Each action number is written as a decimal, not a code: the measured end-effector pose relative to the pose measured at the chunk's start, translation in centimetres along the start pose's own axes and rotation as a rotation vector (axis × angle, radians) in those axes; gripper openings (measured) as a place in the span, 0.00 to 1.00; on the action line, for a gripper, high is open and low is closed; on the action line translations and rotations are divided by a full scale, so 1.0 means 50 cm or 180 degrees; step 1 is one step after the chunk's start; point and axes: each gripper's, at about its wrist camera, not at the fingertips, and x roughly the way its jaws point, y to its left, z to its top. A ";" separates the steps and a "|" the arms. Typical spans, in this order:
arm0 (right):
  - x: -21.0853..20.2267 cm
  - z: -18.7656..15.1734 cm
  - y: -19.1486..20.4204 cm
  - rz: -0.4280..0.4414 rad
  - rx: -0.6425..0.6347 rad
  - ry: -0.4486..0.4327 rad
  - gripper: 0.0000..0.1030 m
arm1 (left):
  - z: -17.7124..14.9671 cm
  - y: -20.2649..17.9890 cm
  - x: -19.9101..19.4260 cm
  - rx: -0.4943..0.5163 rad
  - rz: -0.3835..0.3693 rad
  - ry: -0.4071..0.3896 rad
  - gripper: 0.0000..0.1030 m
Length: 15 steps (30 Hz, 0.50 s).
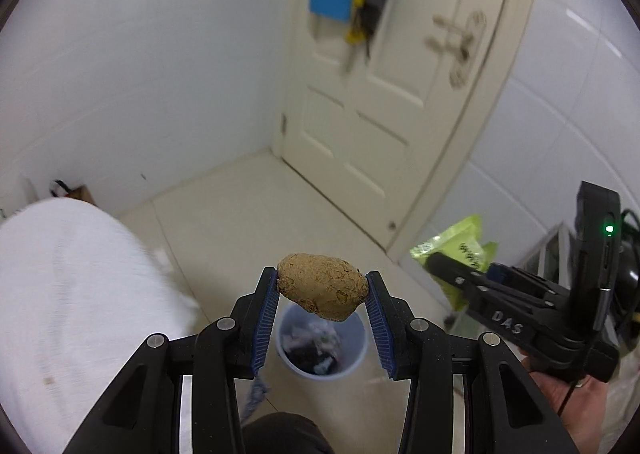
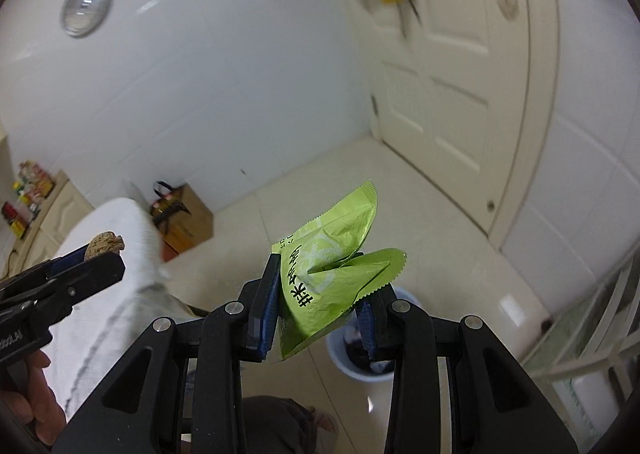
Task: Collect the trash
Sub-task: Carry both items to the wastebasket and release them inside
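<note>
My left gripper [image 1: 322,286] is shut on a brown lumpy potato-like lump [image 1: 322,286], held in the air above a pale blue trash bin [image 1: 354,358] that holds crumpled waste. My right gripper [image 2: 320,294] is shut on a crumpled green wrapper [image 2: 332,274] with black print, also above and left of the bin [image 2: 340,354]. In the left wrist view the right gripper [image 1: 436,260] shows at the right with the wrapper [image 1: 464,242]. In the right wrist view the left gripper [image 2: 102,250] shows at the left with the lump [image 2: 106,243].
A white cloth-covered surface [image 1: 72,294] lies at the left. A cream door [image 1: 384,102] stands ahead in a white-tiled corner. A brown cardboard box [image 2: 188,218] sits by the wall. A white wire rack [image 2: 592,326] is at the right.
</note>
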 end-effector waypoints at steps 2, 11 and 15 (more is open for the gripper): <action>0.038 -0.007 -0.029 -0.0034 0.0061 0.0120 0.33 | 0.011 -0.002 0.050 0.0047 -0.0012 0.0157 0.38; 0.195 -0.032 -0.114 -0.0049 0.0366 0.0585 0.33 | 0.004 0.051 0.261 0.0052 -0.0021 0.0877 0.38; 0.242 -0.040 -0.142 -0.0051 0.0495 0.0710 0.35 | 0.004 0.078 0.319 0.0033 -0.0019 0.1103 0.39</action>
